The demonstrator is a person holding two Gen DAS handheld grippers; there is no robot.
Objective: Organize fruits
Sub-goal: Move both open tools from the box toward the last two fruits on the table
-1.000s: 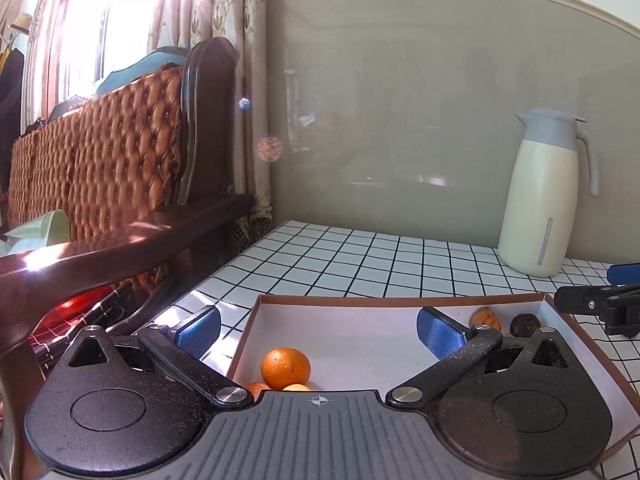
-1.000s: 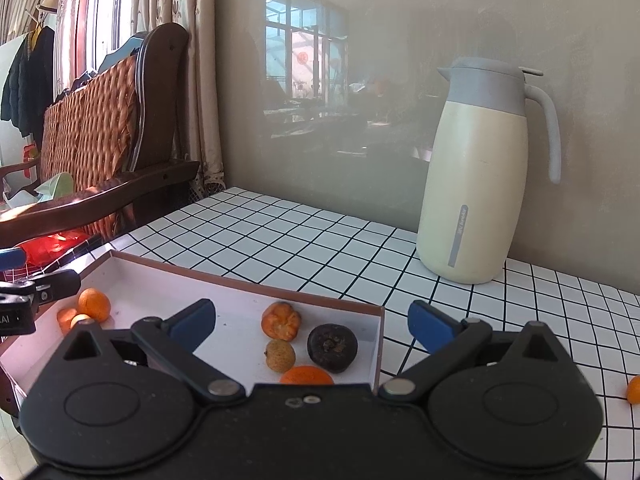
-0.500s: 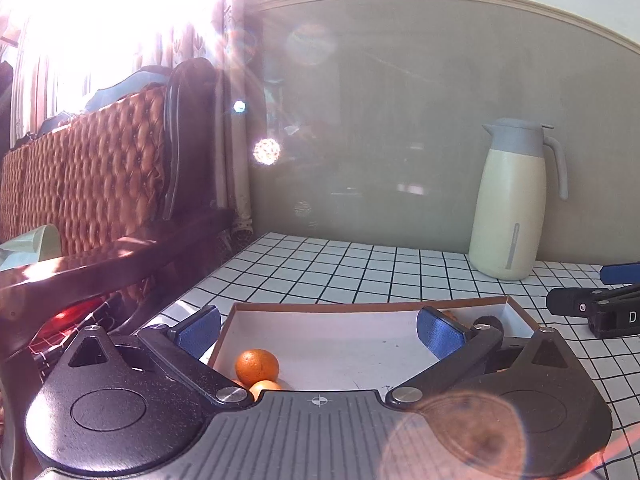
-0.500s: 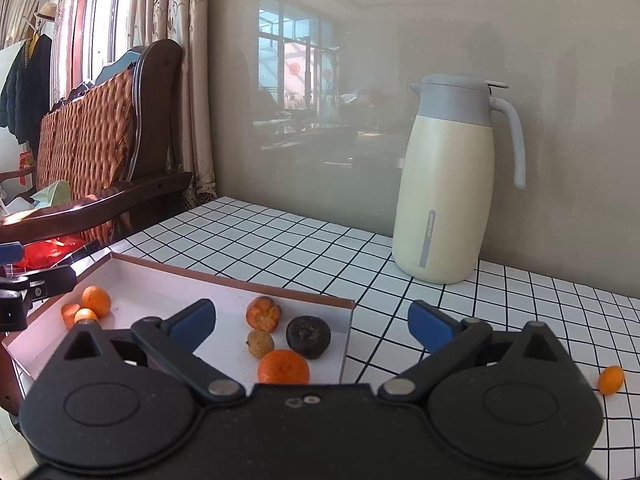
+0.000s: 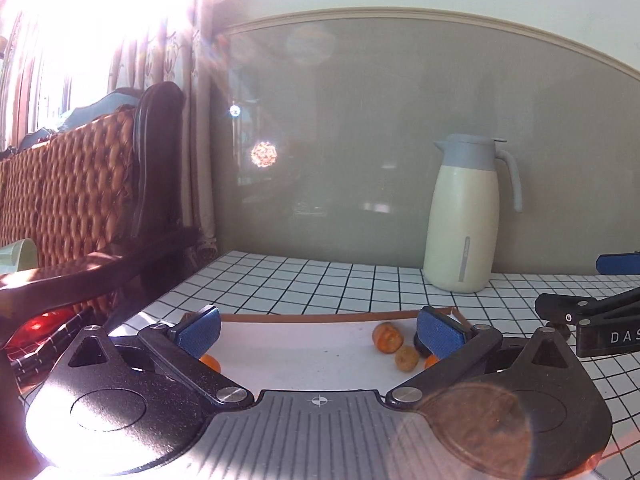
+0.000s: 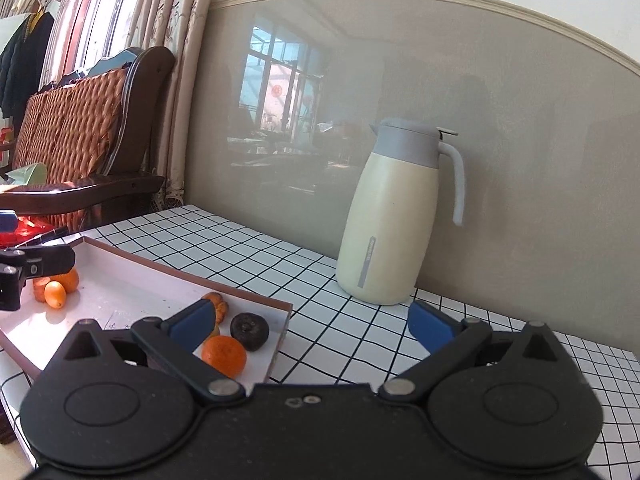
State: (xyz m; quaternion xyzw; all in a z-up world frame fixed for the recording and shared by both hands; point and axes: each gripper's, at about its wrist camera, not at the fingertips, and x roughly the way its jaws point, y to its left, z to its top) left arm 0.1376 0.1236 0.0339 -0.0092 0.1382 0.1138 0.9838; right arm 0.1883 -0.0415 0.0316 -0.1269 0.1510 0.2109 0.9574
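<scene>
left gripper (image 5: 320,330) and right gripper (image 6: 310,322) are both hanging spread and empty | fruits (image 6: 223,355) are already lying in the tray (image 6: 120,280), in two groups | the left gripper is hiding some fruit, glare is washing out its view | thermos (image 6: 390,216) is standing behind

Shallow white tray (image 6: 120,276), brown rim, on checked tabletop. Right end: orange (image 6: 224,355), dark wrinkled fruit (image 6: 249,331), ridged tangerine (image 6: 219,303). Left end: small orange cluster (image 6: 60,284).
</scene>
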